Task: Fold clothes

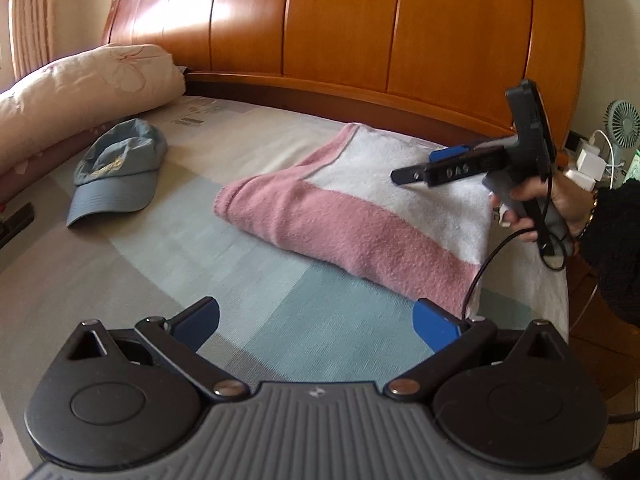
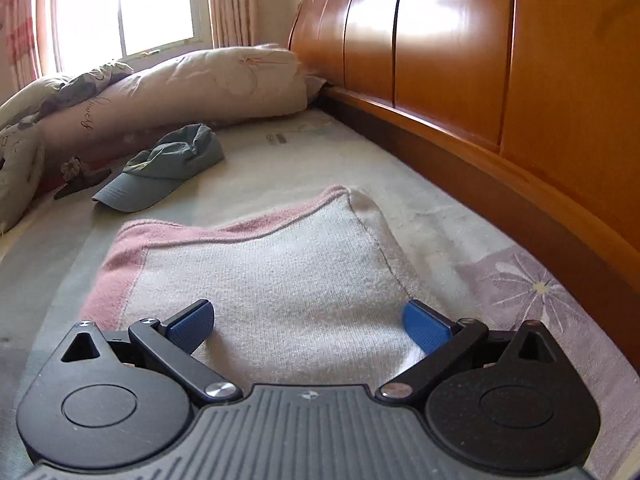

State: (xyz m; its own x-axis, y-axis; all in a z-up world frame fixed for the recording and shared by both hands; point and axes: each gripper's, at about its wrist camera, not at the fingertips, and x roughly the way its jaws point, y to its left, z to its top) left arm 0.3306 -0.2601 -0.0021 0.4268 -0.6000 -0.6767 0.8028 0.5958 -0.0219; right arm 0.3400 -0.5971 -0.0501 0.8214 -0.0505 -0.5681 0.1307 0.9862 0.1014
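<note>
Presently, the folded pink-and-white towel [image 1: 360, 216] lay on the bed [image 1: 160, 248] near the headboard [image 1: 340, 28], a blue cap [image 1: 116, 176] to its left. Left gripper [image 1: 316, 324] held spread over bare sheet; right gripper [image 2: 308, 320] likewise released, empty above the towel

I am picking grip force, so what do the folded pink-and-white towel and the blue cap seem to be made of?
The folded pink-and-white towel looks like terry cloth: matte, with a fuzzy looped pile. The blue cap seems to be thin woven fabric, perhaps cotton: smooth, crumpled crown, stitched rows on its brim.
</note>
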